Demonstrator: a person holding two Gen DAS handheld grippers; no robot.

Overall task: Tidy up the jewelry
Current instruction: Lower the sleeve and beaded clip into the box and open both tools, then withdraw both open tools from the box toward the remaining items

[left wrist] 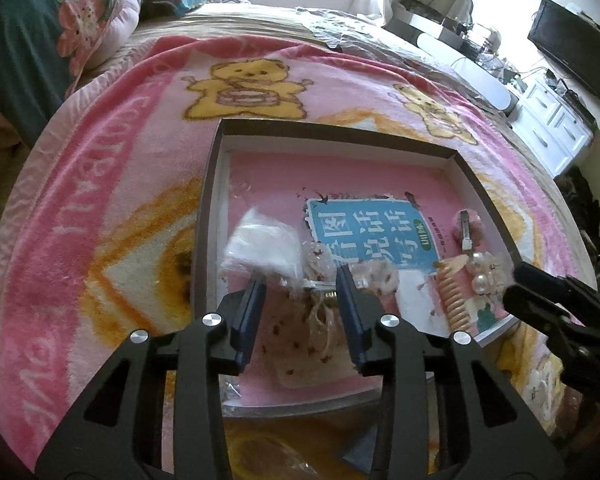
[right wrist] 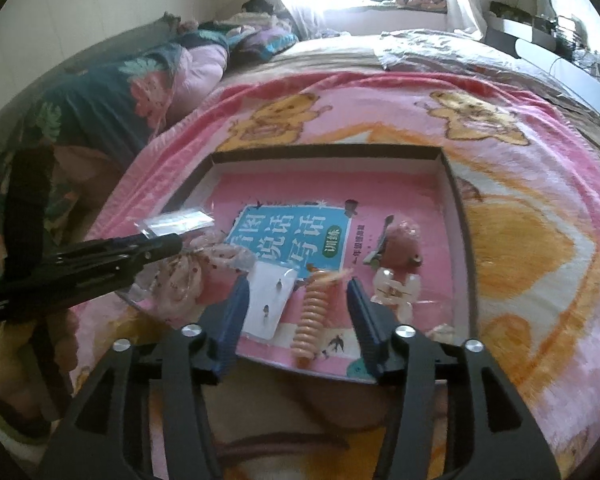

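Observation:
A shallow box [left wrist: 340, 128] with a dark rim and a pink lining lies on the bed. My left gripper [left wrist: 300, 284] hangs over its near left part. Its blue pads stand apart either side of a sheer flowered pouch [left wrist: 320, 320] without pressing it. A white plastic bag [left wrist: 260, 244] lies just beyond. In the right wrist view my right gripper [right wrist: 296, 292] is open above a white earring card [right wrist: 270, 300] and a peach coiled hair tie [right wrist: 312, 312]. A pearl bow clip [right wrist: 396, 288] and a pink hair clip [right wrist: 398, 244] lie to its right.
The box [right wrist: 324, 152] rests on a pink teddy-bear blanket [left wrist: 112, 184]. Folded quilts [left wrist: 40, 40] are piled at the far left. White drawers [left wrist: 552, 128] and a dark screen [left wrist: 572, 52] stand at the right, beyond the bed's edge. A blue printed label [right wrist: 292, 236] covers the box floor.

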